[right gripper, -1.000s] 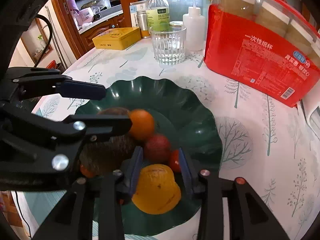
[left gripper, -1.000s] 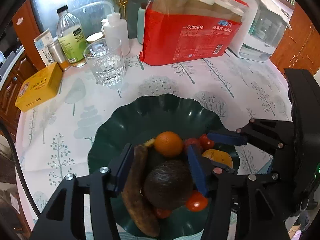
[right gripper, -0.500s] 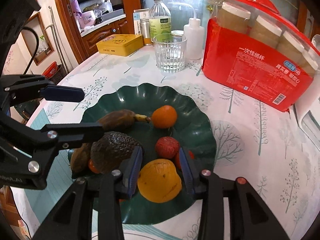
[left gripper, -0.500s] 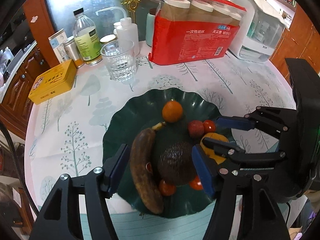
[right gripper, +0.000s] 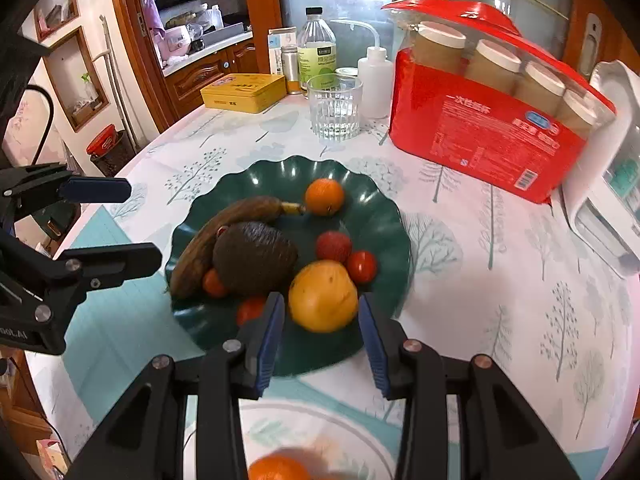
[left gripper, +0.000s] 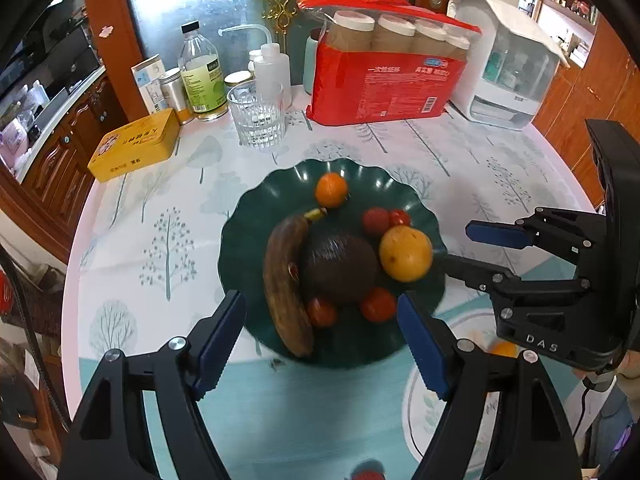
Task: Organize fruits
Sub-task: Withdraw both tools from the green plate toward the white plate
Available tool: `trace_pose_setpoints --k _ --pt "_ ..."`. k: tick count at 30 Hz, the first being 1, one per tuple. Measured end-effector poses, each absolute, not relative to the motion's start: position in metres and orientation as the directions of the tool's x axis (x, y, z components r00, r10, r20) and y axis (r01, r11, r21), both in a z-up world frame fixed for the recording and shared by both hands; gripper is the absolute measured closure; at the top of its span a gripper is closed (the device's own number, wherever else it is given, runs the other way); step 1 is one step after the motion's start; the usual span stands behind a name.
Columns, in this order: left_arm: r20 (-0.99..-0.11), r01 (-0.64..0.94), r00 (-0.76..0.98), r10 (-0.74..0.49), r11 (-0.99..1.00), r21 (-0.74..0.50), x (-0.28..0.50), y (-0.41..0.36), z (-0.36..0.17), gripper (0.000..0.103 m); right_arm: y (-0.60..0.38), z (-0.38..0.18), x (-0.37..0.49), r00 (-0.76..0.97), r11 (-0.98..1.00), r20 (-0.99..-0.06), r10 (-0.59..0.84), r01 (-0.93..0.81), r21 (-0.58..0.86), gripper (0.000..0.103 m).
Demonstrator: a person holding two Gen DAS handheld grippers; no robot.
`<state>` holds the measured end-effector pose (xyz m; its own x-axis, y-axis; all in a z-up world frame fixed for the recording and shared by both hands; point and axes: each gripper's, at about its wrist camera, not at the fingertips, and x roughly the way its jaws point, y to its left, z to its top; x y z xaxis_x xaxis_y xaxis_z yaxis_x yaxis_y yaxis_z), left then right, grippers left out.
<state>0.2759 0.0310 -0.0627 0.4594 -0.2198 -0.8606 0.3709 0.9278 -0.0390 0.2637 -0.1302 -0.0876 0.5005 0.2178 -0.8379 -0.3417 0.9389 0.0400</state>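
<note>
Two grippers are hovering over a dark green scalloped plate (left gripper: 256, 216) of fruit on a tree-patterned tablecloth (left gripper: 160, 216). The left gripper (left gripper: 320, 336) is spreading its jaws, and its blue pads (left gripper: 218, 336) are standing wide with nothing pressed between them; beyond and between the fingertips are lying a brown overripe banana (left gripper: 286, 284), a dark avocado (left gripper: 340, 268) touching it, and two small red tomatoes (left gripper: 376, 304) just ahead of the pads. The right gripper (right gripper: 322, 336) is keeping its fingers (right gripper: 270, 332) at a narrow gap, empty as well; a yellow-orange fruit (right gripper: 323, 296) is sitting on the plate just beyond the fingertips, in line with the gap but not between the pads. Past that fruit are resting a red lychee (right gripper: 334, 246) and another tomato (right gripper: 362, 266), side by side, and farther out a small orange mandarin (right gripper: 324, 196) is lying near the banana's stem. Off the left gripper's left finger, well apart, a yellow tin (left gripper: 134, 150) is sitting at the table's edge. Far ahead of both grippers are standing a ribbed drinking glass (left gripper: 258, 116), a red pack of paper cups (left gripper: 384, 80) and a white squeeze bottle (left gripper: 272, 68). Below the right gripper's fingers, a blurred orange fruit (right gripper: 276, 468) is showing on a pale plate (right gripper: 360, 440).
</note>
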Motion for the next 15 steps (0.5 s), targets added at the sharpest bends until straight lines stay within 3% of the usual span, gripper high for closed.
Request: trace_pose_setpoints --k 15 --pt "-0.819 0.246 0.531 -0.219 0.964 -0.098 0.192 0.049 -0.034 0.025 -0.144 -0.049 0.179 0.548 0.934 -0.795 0.26 -0.352 0.062 0.064"
